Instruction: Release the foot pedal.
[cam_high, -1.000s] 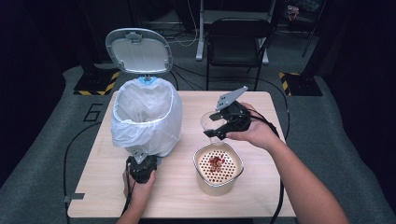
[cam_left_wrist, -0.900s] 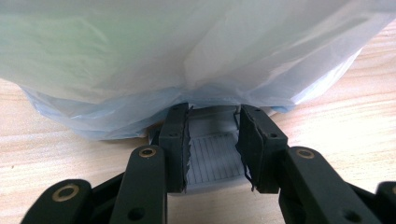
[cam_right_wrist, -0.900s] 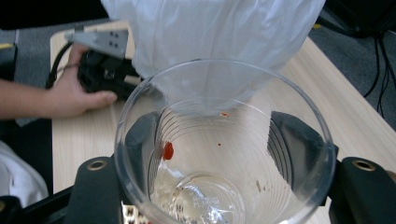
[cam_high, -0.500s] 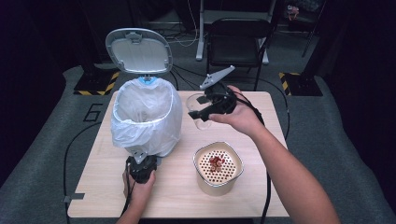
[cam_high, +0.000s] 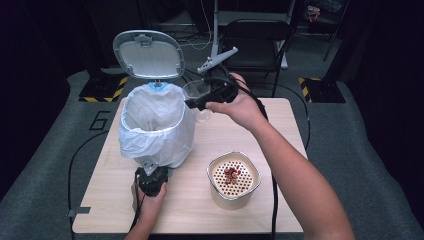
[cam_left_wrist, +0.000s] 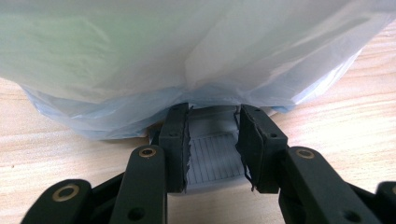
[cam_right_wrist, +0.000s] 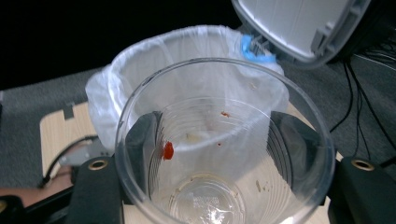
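In the high view, the right gripper (cam_high: 200, 104) hangs in the air at about one o'clock from the bin (cam_high: 156, 131), carrying a clear plastic cup (cam_high: 196, 95) tipped toward the bin's mouth. The cup sits just beside the rim of the white liner bag (cam_high: 132, 120), which suggests it is being brought over to be dropped in as rubbish. The bin's lid (cam_high: 148, 55) stands open at twelve o'clock, leaving the opening free. At six o'clock from the bin, the left gripper (cam_high: 151, 172) rests low on the table (cam_high: 280, 130) against the bin's foot, most likely holding the lid open. A strainer bowl (cam_high: 233, 179) with red bits in it sits at four o'clock from the bin, well apart from both grippers.

In the left gripper view, the two black jaws stand on either side of the grey ribbed pedal (cam_left_wrist: 212, 156) under the draped bag (cam_left_wrist: 187, 51), clenched on it or close to it; the pads seem to touch its edges. Pressing here would explain the raised lid.

In the right gripper view, the jaws clasp the cup (cam_right_wrist: 224, 154) from outside, one at nine o'clock and one at three o'clock. A red scrap (cam_right_wrist: 168, 150) clings to its inner wall, so it looks used. Through and beyond it lie the bag's open mouth (cam_right_wrist: 140, 65) and the lid (cam_right_wrist: 299, 25) at one o'clock.
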